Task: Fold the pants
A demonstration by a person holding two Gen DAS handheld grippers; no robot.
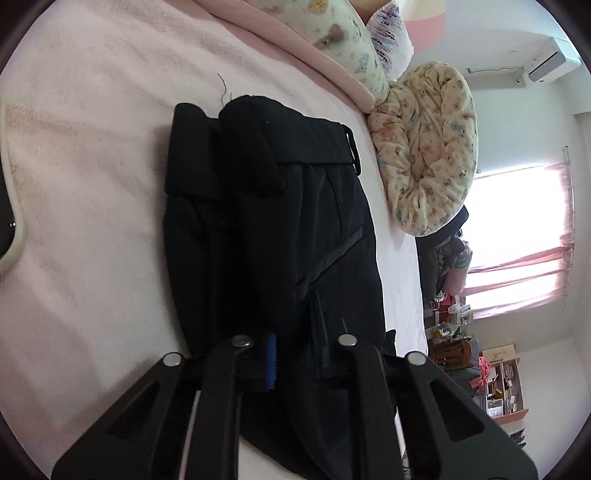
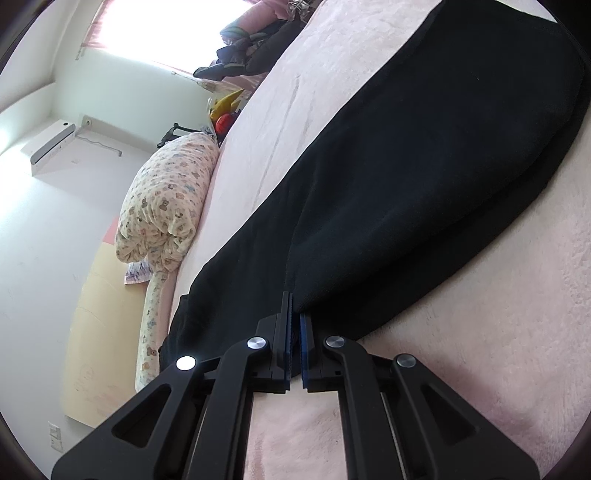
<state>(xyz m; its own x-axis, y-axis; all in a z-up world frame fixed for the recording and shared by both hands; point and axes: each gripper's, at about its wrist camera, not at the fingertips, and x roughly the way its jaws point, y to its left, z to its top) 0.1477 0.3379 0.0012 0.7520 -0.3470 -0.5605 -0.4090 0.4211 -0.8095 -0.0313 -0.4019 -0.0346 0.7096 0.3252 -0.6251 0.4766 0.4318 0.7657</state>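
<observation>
Black pants [image 1: 280, 229] lie folded on a pink bed cover [image 1: 92, 155], the waistband at the far end. My left gripper [image 1: 291, 354] sits over the near edge of the pants; its blue-padded fingers stand apart with black cloth between and over them, so its grip is unclear. In the right wrist view the pants [image 2: 424, 184] stretch away to the upper right. My right gripper [image 2: 295, 328] is shut on a fold of the pants' edge, low over the bed cover [image 2: 480, 369].
A cream patterned rolled quilt [image 1: 424, 147] and pillows [image 1: 343, 33] lie along the bed's far side; the quilt also shows in the right wrist view [image 2: 166, 199]. A window, an air conditioner [image 1: 546, 62] and cluttered shelves [image 1: 498, 384] stand beyond the bed.
</observation>
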